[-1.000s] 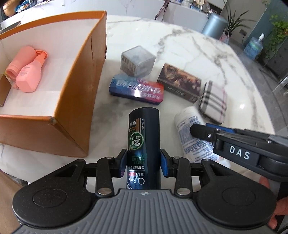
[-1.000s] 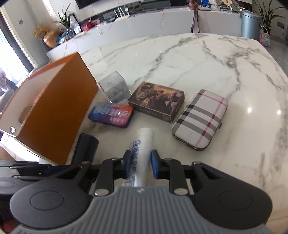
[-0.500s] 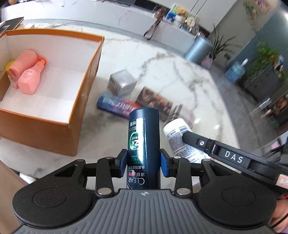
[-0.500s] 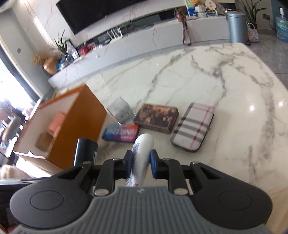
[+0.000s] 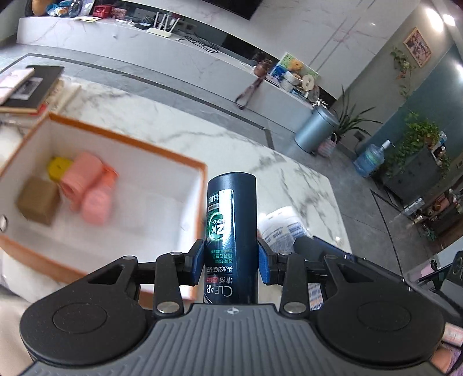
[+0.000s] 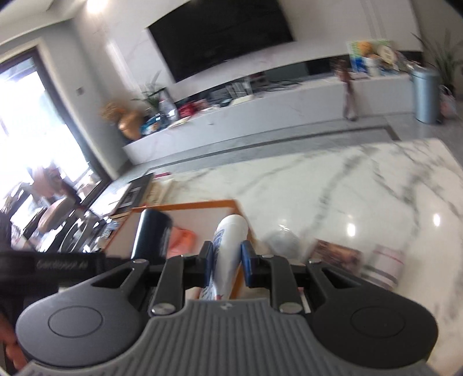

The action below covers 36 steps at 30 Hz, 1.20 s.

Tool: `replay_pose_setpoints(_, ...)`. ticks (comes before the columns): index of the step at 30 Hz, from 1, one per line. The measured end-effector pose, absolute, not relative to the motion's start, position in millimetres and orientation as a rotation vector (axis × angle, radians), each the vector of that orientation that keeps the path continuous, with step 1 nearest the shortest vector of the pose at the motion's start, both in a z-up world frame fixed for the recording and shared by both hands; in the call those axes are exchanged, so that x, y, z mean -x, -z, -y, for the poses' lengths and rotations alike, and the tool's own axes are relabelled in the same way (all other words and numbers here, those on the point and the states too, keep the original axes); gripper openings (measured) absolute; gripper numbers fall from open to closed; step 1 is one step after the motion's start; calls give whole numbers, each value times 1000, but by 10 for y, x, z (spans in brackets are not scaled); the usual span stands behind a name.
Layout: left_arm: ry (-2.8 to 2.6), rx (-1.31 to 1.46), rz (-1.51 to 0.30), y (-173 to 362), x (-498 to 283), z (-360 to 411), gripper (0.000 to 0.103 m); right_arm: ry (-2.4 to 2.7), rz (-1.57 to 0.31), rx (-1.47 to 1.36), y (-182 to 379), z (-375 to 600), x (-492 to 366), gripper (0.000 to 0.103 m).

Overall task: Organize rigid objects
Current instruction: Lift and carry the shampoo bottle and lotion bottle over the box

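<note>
You were working in a home living room. A large black television (image 6: 222,31) hung on a pale marble wall, and beneath it ran a long white media bench (image 5: 144,43) cluttered with a router (image 5: 163,27), cables and small packages. Potted plants (image 5: 351,118) stood at the far right beside a grey pedal bin (image 5: 317,130) and a water jug (image 5: 371,157). A framed picture (image 5: 416,47) hung on the right wall. You stood at a white marble dining table (image 6: 332,188), with bright daylight flooding through a tall window (image 6: 31,121) on the left.
</note>
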State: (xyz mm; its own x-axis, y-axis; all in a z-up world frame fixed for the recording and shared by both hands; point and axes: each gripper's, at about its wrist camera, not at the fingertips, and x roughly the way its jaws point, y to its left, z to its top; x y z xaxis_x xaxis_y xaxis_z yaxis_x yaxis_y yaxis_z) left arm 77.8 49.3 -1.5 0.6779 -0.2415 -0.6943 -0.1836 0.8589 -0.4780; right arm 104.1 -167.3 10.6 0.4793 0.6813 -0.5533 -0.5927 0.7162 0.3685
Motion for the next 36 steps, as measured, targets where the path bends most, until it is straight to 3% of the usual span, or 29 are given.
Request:
replay_pose_setpoints(7,-5,539,-925,238,-1122,-998,42,-839,-746,-19,-162,857,-1111,21)
replay_pose_setpoints(20,7,623,-1161,1232,-1748,-1631,42,-770,-835,279,619,-158,-1468,21)
replay_pose_setpoints(36,62,549,-1265,1513,-2160,-1735,42,-740,-860,477,1069,-632,-1749,23)
